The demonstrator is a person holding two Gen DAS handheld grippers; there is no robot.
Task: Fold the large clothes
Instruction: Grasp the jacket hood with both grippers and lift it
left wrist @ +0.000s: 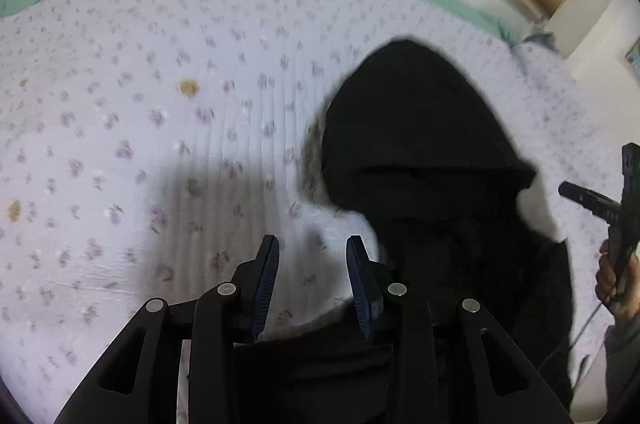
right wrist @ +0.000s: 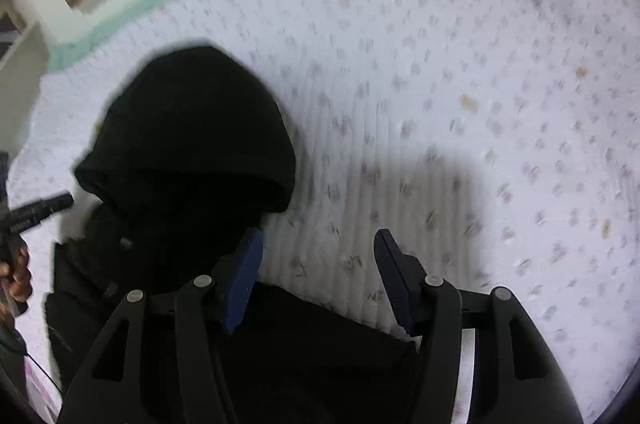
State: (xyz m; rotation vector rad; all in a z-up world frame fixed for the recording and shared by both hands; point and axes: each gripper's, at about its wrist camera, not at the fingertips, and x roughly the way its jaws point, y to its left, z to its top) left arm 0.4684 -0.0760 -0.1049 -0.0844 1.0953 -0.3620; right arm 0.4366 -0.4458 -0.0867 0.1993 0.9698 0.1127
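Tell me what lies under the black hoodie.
The black hoodie lies on a floral bedspread, which shows all around it. Whatever sits directly beneath the fabric is covered.

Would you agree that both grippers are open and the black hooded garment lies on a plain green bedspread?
Not quite: the bedspread is pale lilac with small flowers, as the left wrist view shows. The black hooded garment does lie on it, and the left gripper and right gripper are open.

hoodie (left wrist: 420, 143) on bedspread (left wrist: 160, 103), hood farthest, between 2 grippers
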